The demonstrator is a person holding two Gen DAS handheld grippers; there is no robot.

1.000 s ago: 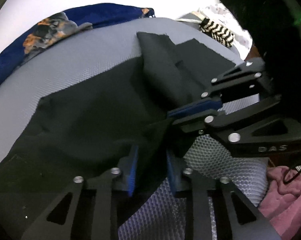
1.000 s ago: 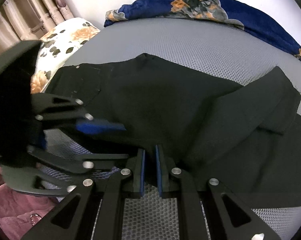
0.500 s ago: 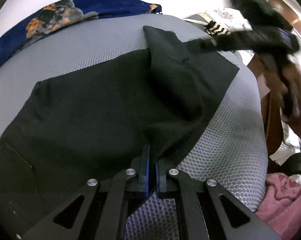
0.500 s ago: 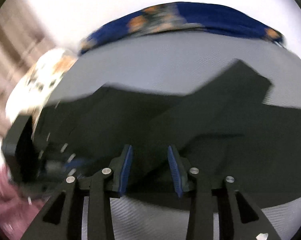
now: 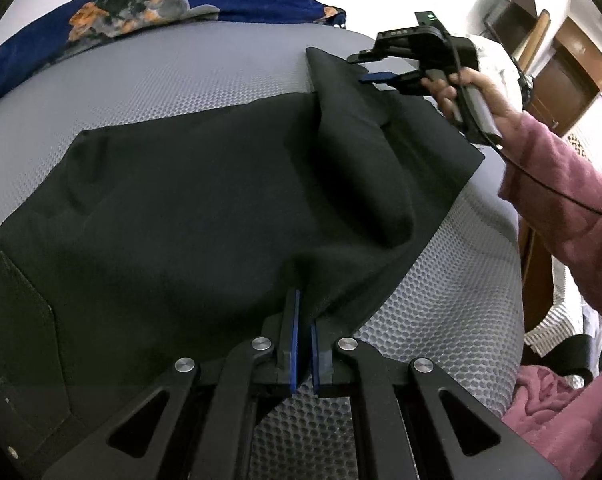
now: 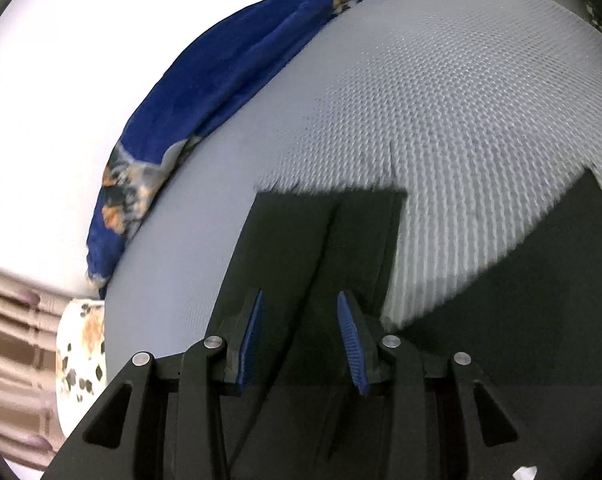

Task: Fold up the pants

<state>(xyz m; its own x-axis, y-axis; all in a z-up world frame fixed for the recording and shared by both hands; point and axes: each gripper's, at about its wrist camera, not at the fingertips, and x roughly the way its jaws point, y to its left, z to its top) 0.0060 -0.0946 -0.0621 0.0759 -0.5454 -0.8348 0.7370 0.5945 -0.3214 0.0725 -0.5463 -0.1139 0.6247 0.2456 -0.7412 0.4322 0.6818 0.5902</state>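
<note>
Black pants (image 5: 189, 208) lie spread on a grey mesh bed surface (image 5: 181, 76), waist and back pocket at the left, legs running to the far right. My left gripper (image 5: 303, 312) is shut on the near edge of the pants at a bunched fold. My right gripper (image 5: 375, 68) is open at the far leg end, its blue pads either side of the cuff. In the right wrist view the right gripper (image 6: 299, 316) is open over the folded leg end (image 6: 321, 232), with nothing held.
A blue floral blanket (image 5: 141, 4) lies along the far edge of the bed, also seen in the right wrist view (image 6: 205, 92). A floral pillow (image 6: 81, 344) and a curtain sit at the left. Pink cloth (image 5: 549, 400) lies off the bed's right edge.
My right gripper let go of the near pant edge, opened, and moved away to the far leg end. My left gripper closed on the near edge and holds it.
</note>
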